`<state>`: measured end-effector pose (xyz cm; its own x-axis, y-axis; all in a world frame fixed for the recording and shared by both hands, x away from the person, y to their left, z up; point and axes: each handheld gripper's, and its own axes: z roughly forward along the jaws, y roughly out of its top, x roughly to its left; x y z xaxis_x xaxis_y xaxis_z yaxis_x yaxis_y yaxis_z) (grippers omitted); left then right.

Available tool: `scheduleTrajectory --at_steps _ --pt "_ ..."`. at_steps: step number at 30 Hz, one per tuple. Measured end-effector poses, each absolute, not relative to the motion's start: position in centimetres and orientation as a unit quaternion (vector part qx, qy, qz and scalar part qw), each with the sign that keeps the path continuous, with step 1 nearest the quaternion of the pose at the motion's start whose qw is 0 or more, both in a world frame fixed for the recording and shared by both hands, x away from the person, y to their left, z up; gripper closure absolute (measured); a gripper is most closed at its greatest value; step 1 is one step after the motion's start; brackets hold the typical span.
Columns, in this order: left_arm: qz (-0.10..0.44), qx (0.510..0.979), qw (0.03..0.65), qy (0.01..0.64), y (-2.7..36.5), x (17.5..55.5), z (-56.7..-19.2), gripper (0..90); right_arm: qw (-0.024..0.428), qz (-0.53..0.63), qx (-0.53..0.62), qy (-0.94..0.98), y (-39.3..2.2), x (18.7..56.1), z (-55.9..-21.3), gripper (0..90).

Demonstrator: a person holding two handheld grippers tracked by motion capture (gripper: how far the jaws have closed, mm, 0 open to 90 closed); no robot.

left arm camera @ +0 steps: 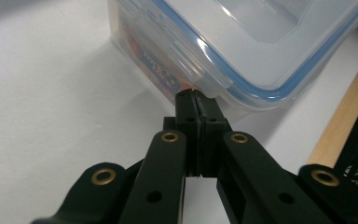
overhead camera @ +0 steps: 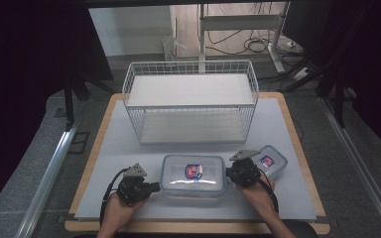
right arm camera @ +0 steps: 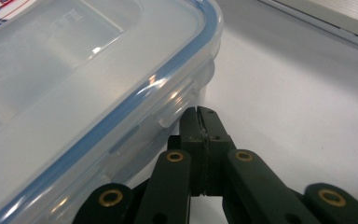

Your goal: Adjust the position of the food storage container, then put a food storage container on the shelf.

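Note:
A large clear food container (overhead camera: 193,173) with a blue-rimmed lid and a red and blue label lies at the front middle of the white table top. My left gripper (overhead camera: 156,187) is at its left end, jaws shut with nothing between them. In the left gripper view the closed tips (left arm camera: 196,95) sit right under a lid latch of the container (left arm camera: 242,42). My right gripper (overhead camera: 229,174) is at the right end, also shut and empty. Its tips (right arm camera: 199,112) press up beside a latch on the container's side (right arm camera: 74,70).
A smaller lidded container (overhead camera: 270,159) lies just behind the right gripper. A white wire rack (overhead camera: 191,99) with two shelves stands at the back of the table. The white board (overhead camera: 124,148) ends in a wooden edge (left arm camera: 345,116) close to my left hand.

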<state>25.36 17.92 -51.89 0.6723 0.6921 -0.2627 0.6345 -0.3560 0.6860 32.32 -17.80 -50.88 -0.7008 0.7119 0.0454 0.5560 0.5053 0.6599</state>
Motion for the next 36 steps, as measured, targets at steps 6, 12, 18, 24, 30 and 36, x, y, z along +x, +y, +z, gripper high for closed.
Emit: scheduleTrajectory --at_steps 6,12,18,24,30,36 --pt "0.067 0.822 0.385 0.415 18.4 25.3 -51.7 73.9 0.140 0.328 0.340 0.870 -18.2 31.7 -50.2 87.4" --pt "0.134 0.825 0.371 0.405 19.4 24.4 -51.4 56.9 0.129 0.336 0.323 0.875 -19.5 30.6 -49.7 78.9" --pt "0.163 0.811 0.378 0.416 20.8 23.9 -51.7 28.9 0.118 0.356 0.324 0.869 -21.3 29.3 -49.3 54.8" --pt "0.153 0.804 0.387 0.425 21.3 23.6 -51.9 15.9 0.111 0.367 0.327 0.864 -21.9 28.9 -49.6 37.6" --pt "0.160 0.804 0.394 0.416 21.0 23.6 -51.9 9.6 0.110 0.376 0.324 0.861 -21.9 28.9 -49.4 31.4" --pt "0.155 0.805 0.396 0.413 20.9 24.0 -52.6 3.8 0.110 0.380 0.325 0.859 -21.8 28.9 -49.1 26.6"
